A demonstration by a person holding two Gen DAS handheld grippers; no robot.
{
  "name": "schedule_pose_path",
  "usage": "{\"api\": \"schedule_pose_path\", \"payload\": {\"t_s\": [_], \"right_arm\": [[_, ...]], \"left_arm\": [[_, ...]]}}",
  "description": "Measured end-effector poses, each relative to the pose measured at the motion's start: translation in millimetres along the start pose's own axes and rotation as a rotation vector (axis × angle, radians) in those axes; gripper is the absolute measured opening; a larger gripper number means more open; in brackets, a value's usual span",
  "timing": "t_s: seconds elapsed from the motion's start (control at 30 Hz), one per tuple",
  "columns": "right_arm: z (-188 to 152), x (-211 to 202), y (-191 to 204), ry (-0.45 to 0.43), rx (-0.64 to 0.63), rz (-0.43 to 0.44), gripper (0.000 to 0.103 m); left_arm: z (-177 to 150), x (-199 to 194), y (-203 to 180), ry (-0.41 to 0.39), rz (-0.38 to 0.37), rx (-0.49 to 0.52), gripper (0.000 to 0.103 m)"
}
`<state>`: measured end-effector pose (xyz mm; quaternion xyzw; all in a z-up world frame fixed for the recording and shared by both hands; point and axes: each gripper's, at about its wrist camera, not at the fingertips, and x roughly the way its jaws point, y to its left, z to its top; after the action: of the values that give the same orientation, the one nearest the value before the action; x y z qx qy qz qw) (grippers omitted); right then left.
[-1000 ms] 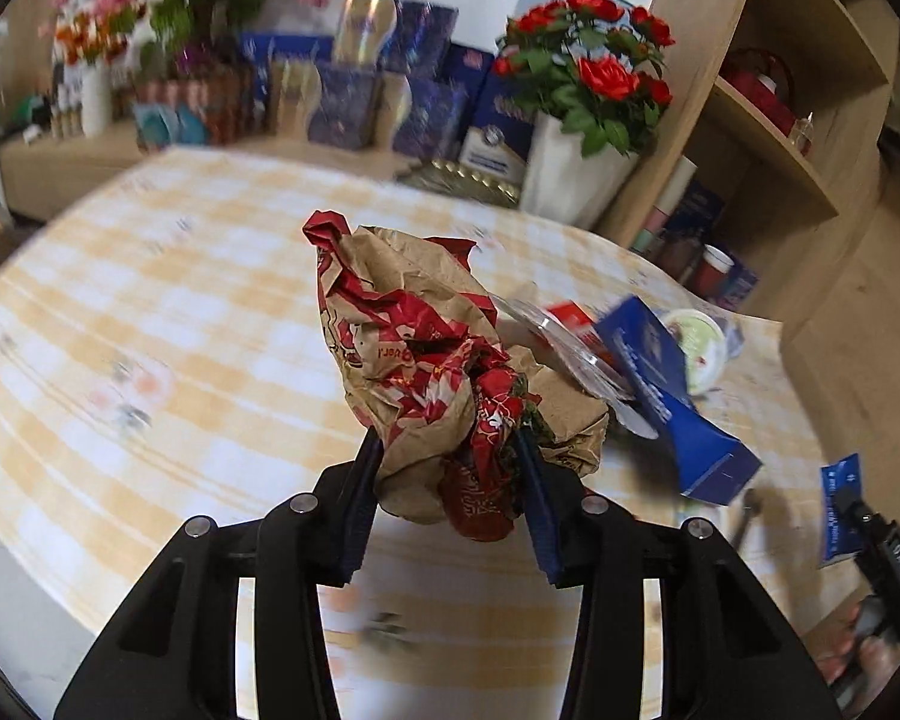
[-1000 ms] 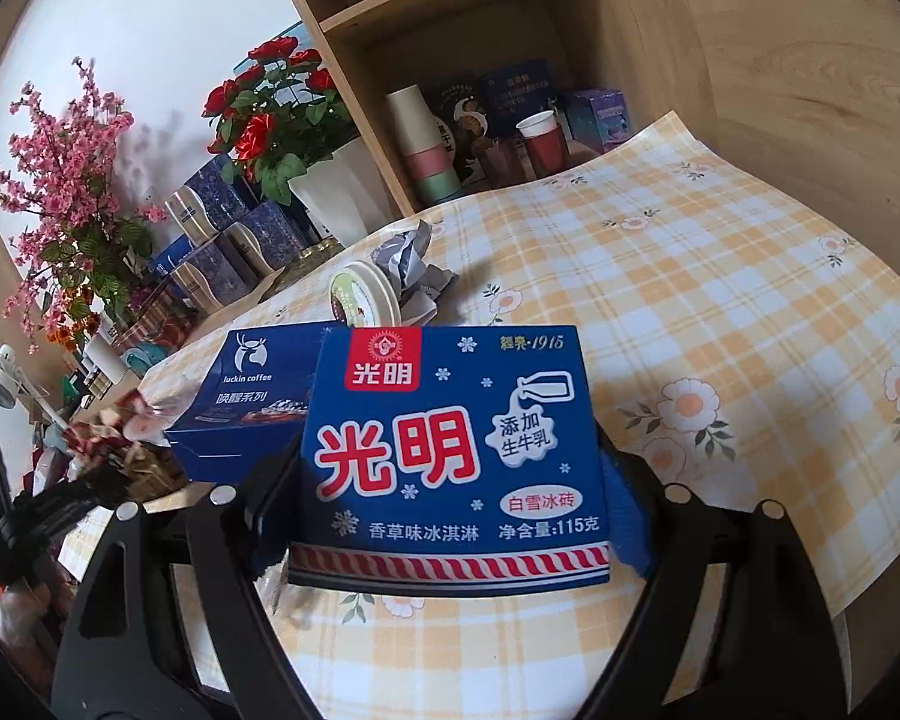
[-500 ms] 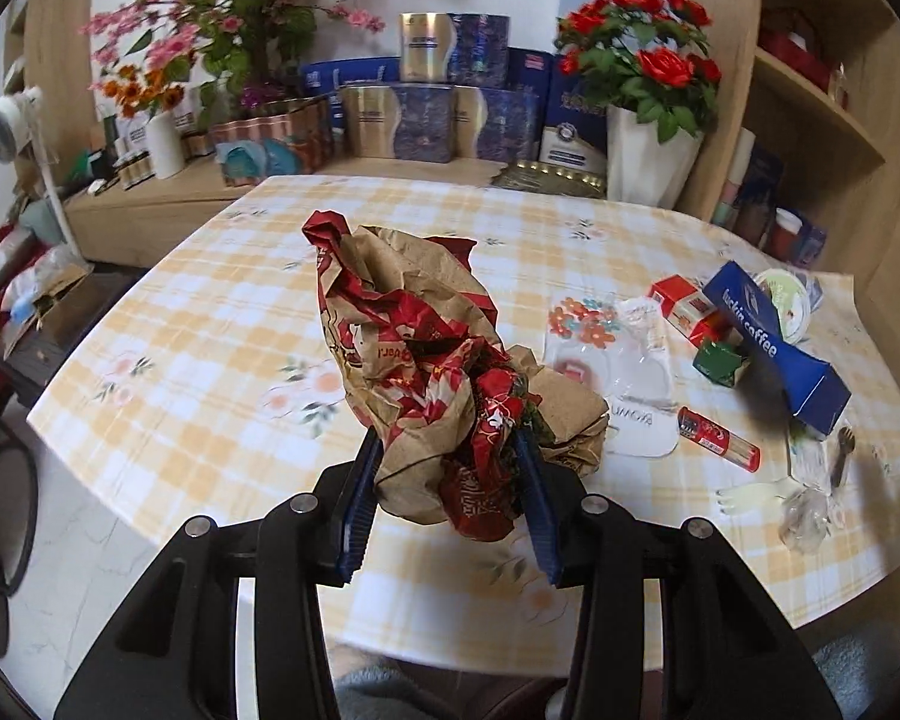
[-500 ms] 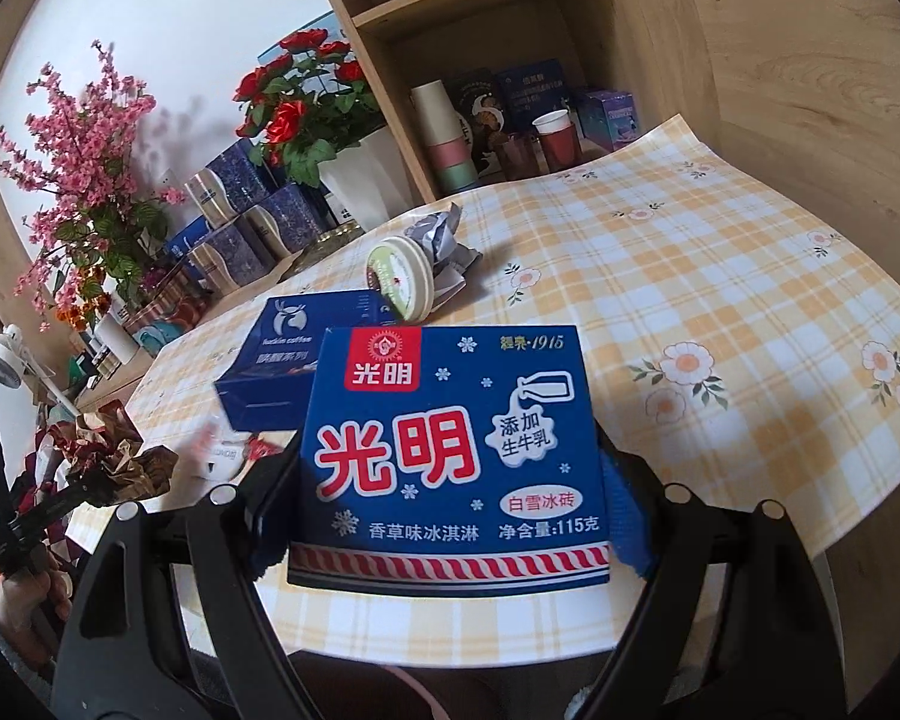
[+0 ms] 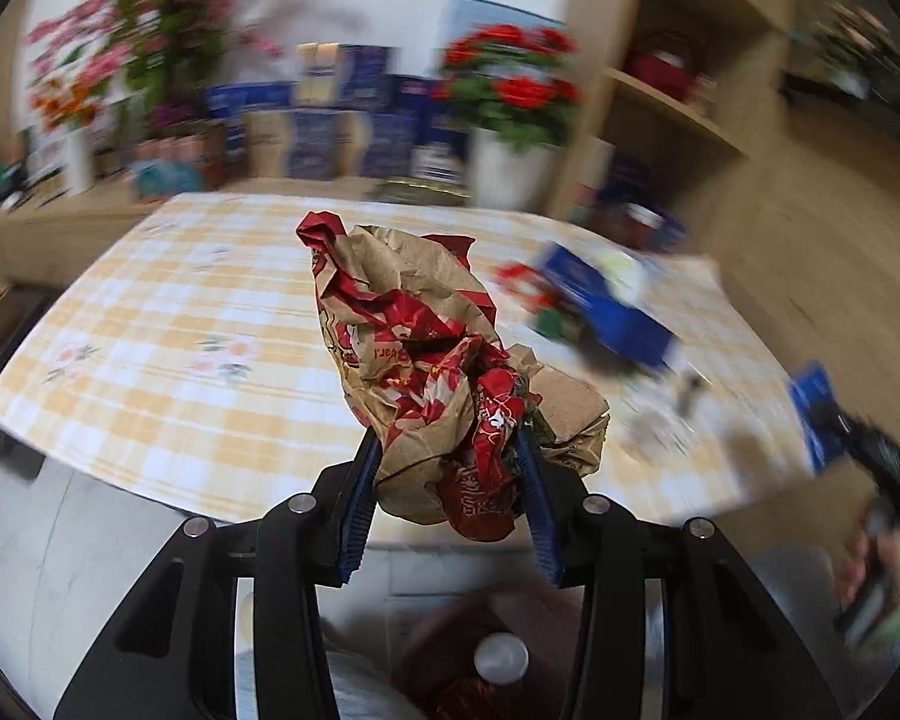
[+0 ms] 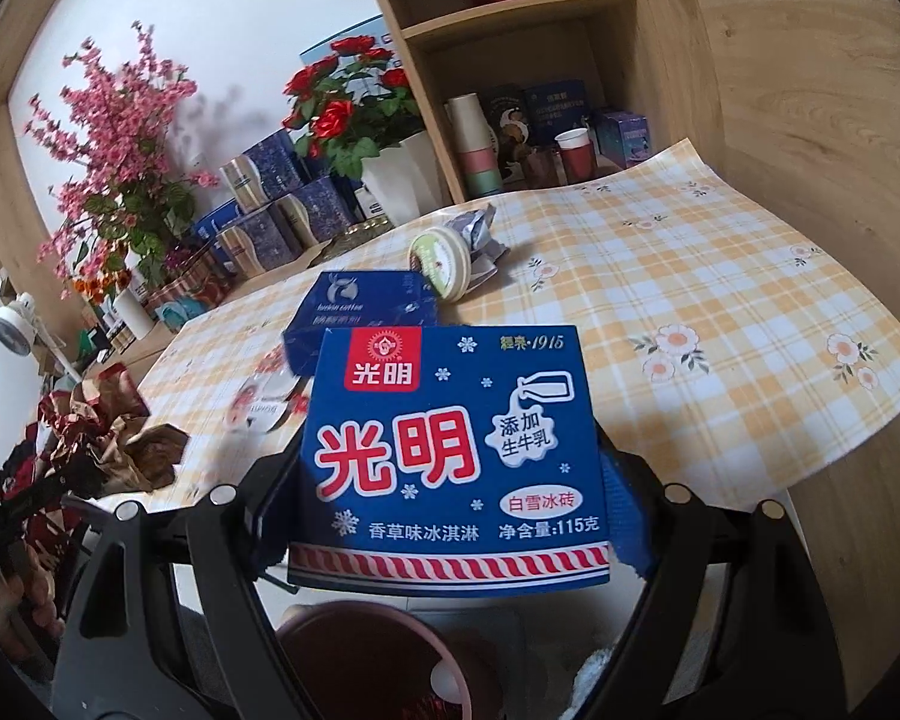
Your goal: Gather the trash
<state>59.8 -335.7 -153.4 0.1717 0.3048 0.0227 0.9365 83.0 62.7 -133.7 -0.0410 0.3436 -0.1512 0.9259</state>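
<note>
Here, two pieces of trash are held, one per hand-held gripper. The left hand-held gripper point(image 5: 450, 474), narrowly set, clamps one crumpled red-and-brown paper bag point(image 5: 432, 360). The right hand-held gripper point(image 6: 450, 468), spread wide, grips one blue ice-cream box point(image 6: 450, 456). Below both sits one reddish bin point(image 6: 366, 654); ahead lies the tabletop point(image 6: 720, 300).

Open floor gap between table point(image 6: 750, 312) edge and bin point(image 6: 366, 630) below.
</note>
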Motion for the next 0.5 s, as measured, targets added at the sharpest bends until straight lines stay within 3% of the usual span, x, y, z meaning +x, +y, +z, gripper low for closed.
{"api": "schedule_pose_path", "payload": {"t_s": [0.13,0.3,0.4,0.5], "right_arm": [[-21.3,-6.8,9.8,0.019,-0.034,-0.003,0.082],[-45.2,-13.2,17.6,0.043,-0.066,0.000,0.082],[-54.9,-11.9,21.1,0.065,-0.084,-0.003,0.082],[-60.3,-10.5,22.6,0.082,-0.092,-0.002,0.082]], "left_arm": [[-34.6,-0.5,-32.9,0.068,-0.082,0.117,0.043],[-83.8,13.9,-58.9,0.217,-0.160,0.207,0.043],[-108.0,29.3,-70.8,0.330,-0.155,0.288,0.043],[-123.2,45.6,-82.2,0.429,-0.100,0.366,0.044]]}}
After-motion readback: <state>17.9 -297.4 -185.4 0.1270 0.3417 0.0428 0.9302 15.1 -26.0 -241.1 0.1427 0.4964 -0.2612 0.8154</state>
